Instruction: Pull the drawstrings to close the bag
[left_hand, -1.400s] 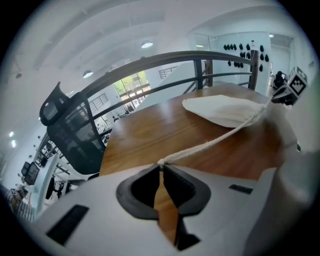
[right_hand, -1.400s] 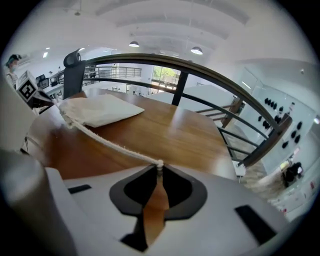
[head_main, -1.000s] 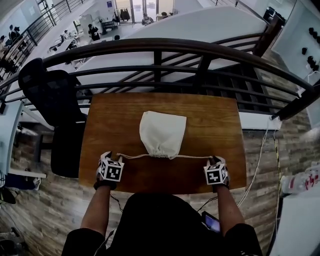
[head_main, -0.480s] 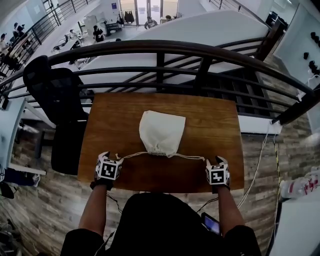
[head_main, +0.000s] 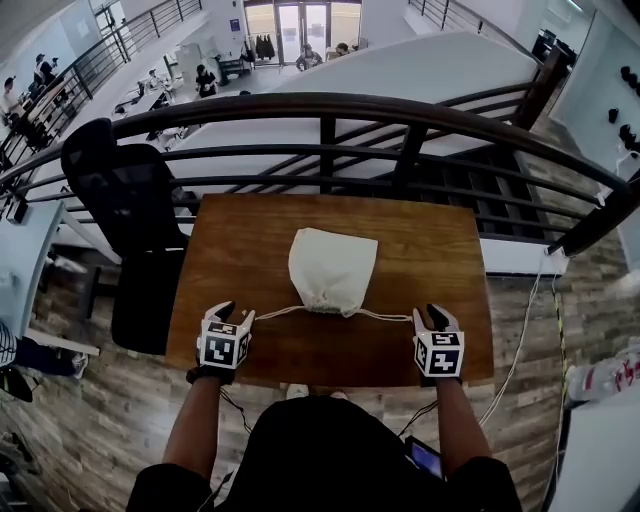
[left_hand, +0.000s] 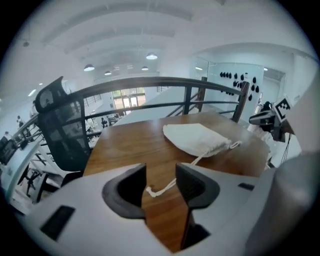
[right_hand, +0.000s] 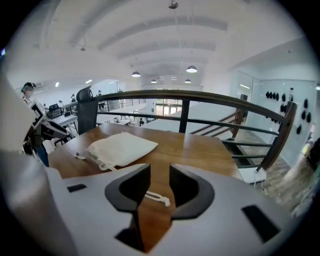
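Bag (head_main: 333, 268) cinched, plain cream cloth, on table (head_main: 240, 240)

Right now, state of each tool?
Left tool: open, jaws just narrowed; white cord drawstring end shows between them, ungripped.
Right tool: open, jaws just narrowed; other white drawstring end shows between them, ungripped.

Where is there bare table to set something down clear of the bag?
Bare wood lies left of the bag out to the table edge, right of it likewise, and behind it toward the railing. The near strip is crowded: both drawstrings run across it.
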